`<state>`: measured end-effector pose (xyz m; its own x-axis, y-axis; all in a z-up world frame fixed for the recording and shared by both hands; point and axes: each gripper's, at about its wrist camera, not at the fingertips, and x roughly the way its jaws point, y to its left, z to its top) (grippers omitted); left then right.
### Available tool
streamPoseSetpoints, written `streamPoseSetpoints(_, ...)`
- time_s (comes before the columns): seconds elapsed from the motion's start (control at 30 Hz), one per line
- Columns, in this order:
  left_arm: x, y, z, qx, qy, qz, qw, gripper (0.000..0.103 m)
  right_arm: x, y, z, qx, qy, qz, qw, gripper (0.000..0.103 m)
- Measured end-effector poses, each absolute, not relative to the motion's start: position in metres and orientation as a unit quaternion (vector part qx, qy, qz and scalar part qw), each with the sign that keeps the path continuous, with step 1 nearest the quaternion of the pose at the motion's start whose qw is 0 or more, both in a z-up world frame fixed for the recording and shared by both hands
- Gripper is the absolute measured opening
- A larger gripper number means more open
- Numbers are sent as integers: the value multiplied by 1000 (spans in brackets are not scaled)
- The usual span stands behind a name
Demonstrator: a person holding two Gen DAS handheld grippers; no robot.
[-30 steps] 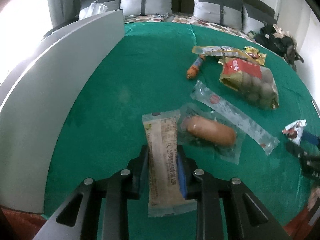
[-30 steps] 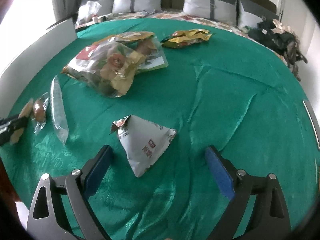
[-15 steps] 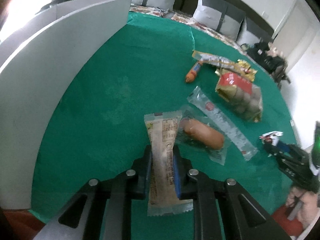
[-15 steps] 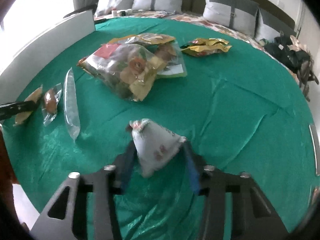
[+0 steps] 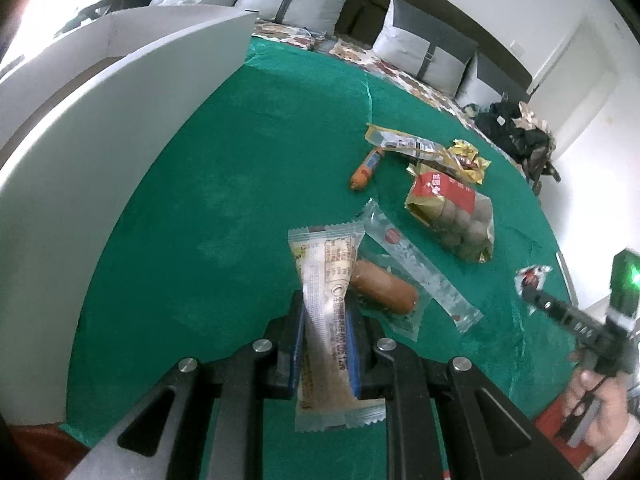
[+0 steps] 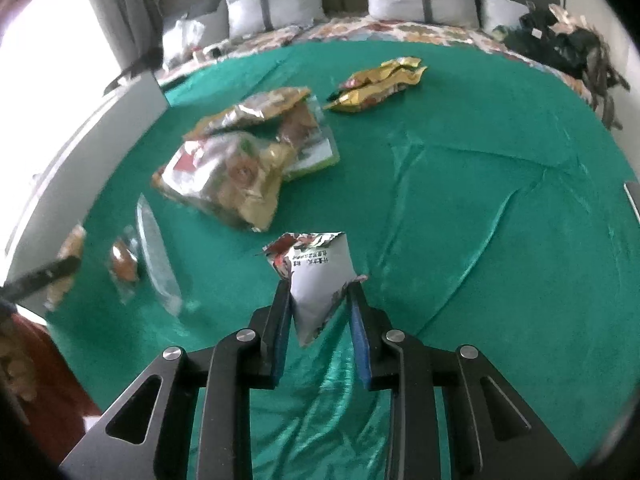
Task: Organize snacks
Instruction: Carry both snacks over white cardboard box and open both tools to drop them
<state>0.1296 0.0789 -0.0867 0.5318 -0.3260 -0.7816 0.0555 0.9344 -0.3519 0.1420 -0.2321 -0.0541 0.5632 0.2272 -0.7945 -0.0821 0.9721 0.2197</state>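
Note:
My left gripper (image 5: 325,316) is shut on a long beige snack bar (image 5: 326,304) in a clear wrapper and holds it above the green tablecloth (image 5: 224,200). My right gripper (image 6: 318,300) is shut on a small white triangular snack packet (image 6: 316,280) and holds it above the cloth; that gripper with its packet also shows in the left wrist view (image 5: 536,284). A wrapped sausage (image 5: 384,286) and a long clear packet (image 5: 420,272) lie just right of the bar.
A white box wall (image 5: 100,160) stands along the left. A red-topped bag of round snacks (image 5: 452,216), a small orange sausage (image 5: 366,168), a yellow strip packet (image 5: 404,144) and gold wrappers (image 6: 376,84) lie farther back. A sofa with grey pillows lies beyond.
My right gripper closed on the white triangular packet and lifted it. My left gripper, gripping the snack bar throughout, rose with it off the cloth.

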Motion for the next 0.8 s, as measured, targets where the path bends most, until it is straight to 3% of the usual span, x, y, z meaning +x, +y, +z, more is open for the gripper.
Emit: streamPoseSetpoints(0.8, 129, 67, -78, -76, 461, -93, 879, 17, 138, -205, -38, 66, 449, 103, 885, 28)
